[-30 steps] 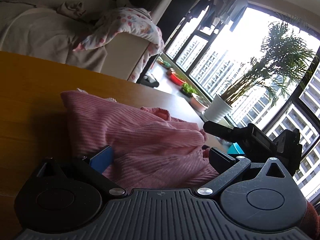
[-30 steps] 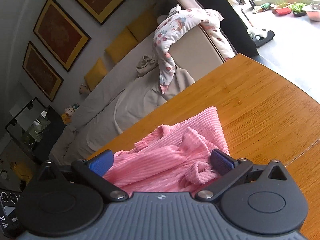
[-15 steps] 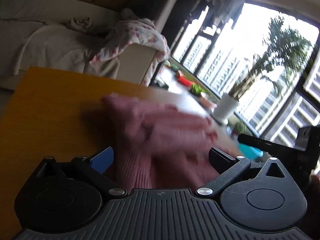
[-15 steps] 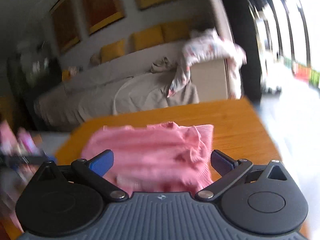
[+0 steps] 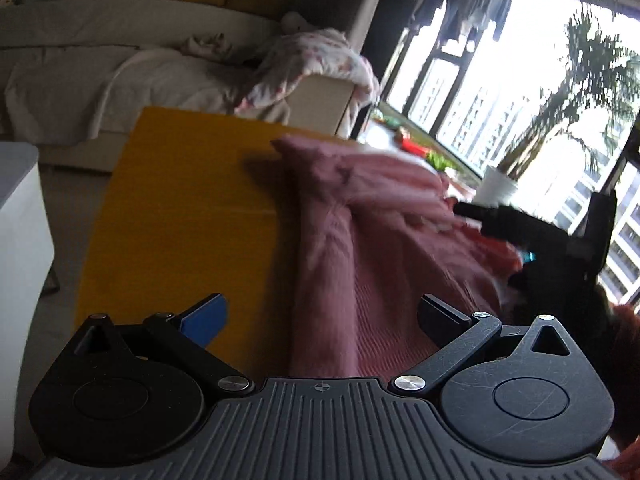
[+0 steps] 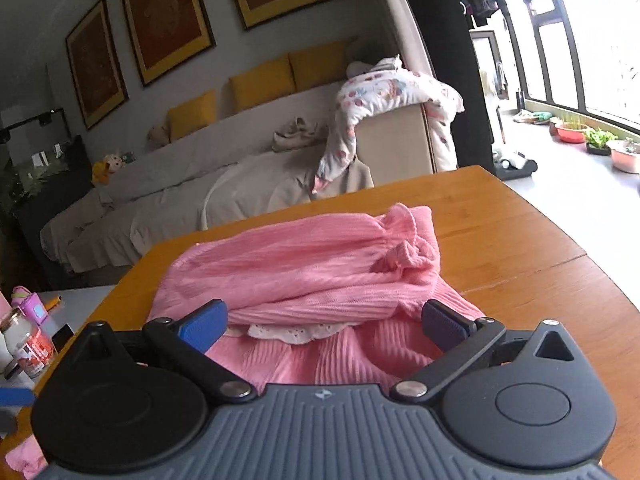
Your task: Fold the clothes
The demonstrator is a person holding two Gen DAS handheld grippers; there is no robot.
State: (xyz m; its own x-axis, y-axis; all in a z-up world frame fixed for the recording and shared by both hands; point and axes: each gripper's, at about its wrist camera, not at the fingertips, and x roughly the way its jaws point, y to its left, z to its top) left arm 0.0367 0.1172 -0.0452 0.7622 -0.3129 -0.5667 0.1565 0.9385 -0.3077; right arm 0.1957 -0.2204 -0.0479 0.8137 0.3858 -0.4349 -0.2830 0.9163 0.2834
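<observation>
A pink ribbed garment (image 6: 320,276) lies bunched on the wooden table (image 6: 520,240), with a white lace trim showing at its near fold. My right gripper (image 6: 326,322) is open, its blue pads just above the near part of the garment. In the left wrist view the same garment (image 5: 360,240) is blurred and spreads across the table (image 5: 180,208). My left gripper (image 5: 324,320) is open over the garment's near end. The right gripper (image 5: 540,232) shows there at the right edge, by the cloth.
A grey covered sofa (image 6: 200,184) with yellow cushions and a flowered blanket (image 6: 380,96) stands beyond the table. A jar (image 6: 24,344) and small items sit on a side surface at left. A potted plant (image 5: 496,188) and windows are at right.
Both grippers have pulled back and swung, so more of the table and the whole garment show. The garment now lies more spread out on the table.
</observation>
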